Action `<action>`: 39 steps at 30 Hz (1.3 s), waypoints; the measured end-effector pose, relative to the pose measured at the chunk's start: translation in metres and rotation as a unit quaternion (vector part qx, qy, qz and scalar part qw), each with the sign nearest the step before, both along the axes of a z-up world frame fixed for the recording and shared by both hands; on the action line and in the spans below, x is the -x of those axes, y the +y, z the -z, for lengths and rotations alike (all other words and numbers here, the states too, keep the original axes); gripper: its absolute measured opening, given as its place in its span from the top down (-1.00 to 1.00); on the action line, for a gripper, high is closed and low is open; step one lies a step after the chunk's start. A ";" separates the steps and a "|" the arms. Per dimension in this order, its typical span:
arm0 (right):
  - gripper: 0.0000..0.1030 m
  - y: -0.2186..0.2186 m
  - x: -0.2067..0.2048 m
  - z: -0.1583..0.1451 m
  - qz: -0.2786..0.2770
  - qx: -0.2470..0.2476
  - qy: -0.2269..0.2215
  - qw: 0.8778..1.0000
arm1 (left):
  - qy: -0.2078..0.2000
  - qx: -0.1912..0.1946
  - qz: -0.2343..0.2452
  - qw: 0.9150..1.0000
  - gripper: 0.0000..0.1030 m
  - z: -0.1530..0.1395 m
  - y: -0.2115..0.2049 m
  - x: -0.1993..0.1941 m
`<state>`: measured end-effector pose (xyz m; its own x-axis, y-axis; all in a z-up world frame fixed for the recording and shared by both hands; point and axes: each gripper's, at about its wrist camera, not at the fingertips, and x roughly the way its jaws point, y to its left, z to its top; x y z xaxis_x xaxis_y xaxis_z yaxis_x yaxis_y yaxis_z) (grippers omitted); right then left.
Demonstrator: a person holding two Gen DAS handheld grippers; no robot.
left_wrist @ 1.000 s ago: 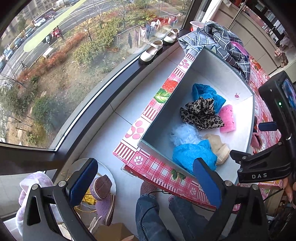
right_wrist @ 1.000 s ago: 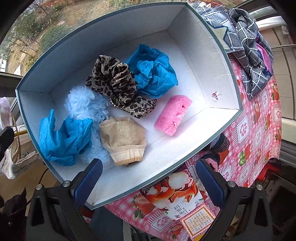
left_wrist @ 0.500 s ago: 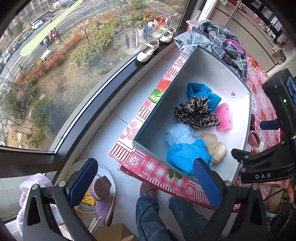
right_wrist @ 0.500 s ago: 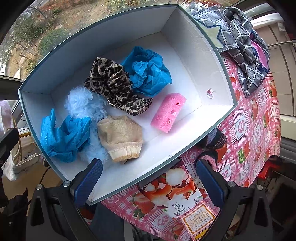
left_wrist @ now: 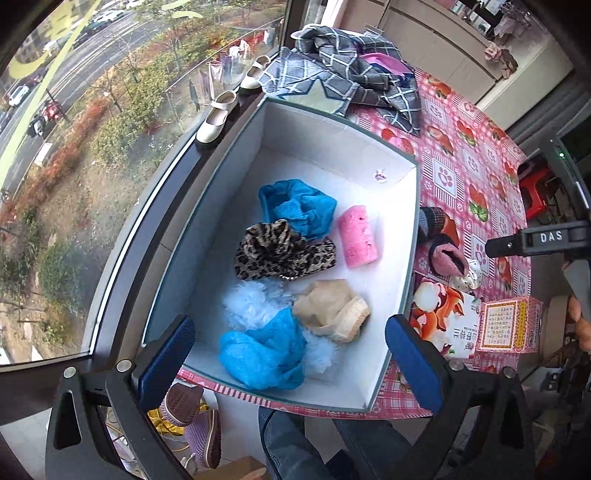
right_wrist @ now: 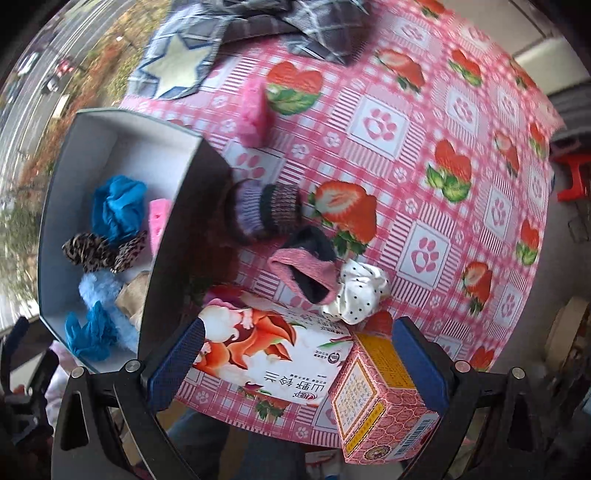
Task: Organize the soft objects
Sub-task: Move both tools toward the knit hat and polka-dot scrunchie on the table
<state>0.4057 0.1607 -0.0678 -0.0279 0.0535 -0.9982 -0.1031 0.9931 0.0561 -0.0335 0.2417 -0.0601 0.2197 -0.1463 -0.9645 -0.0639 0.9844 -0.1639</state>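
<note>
Both tongs wide open, empty | right tongs (right_wrist: 297, 363) just short of pink sock (right_wrist: 304, 273)

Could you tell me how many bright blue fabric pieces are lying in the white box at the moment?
2. One blue piece lies toward the far end beside the pink sponge; the other blue piece sits at the near end over the pale fluffy item. More could be hidden underneath.

Right wrist view motion-blurred; striped sock (right_wrist: 271, 210) partly behind box wall (right_wrist: 177, 236); plaid cloth (right_wrist: 258, 14) cut by top edge.
</note>
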 end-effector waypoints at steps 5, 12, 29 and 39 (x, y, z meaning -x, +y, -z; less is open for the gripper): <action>-0.97 -0.036 -0.018 0.043 0.062 -0.041 0.066 0.995 | 0.007 -0.007 0.029 1.000 -0.99 -0.001 -0.031 -0.009; -0.97 -0.014 -0.039 0.102 0.049 -0.051 0.137 0.988 | 0.027 -0.026 0.041 0.998 -0.99 0.003 -0.054 -0.011; -0.97 -0.211 0.044 0.078 0.527 -0.275 0.088 0.799 | 0.033 -0.006 0.145 0.989 -0.99 0.000 -0.129 -0.053; -0.97 -0.254 0.069 0.040 0.456 -0.333 0.052 0.824 | 0.038 0.015 0.256 0.966 -0.99 0.010 -0.259 -0.123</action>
<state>0.3362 -0.0936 -0.1073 0.2435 0.6347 -0.7334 0.7080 0.4004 0.5817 0.0893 -0.0170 -0.0700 0.0403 -0.2453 -0.9686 0.4172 0.8850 -0.2068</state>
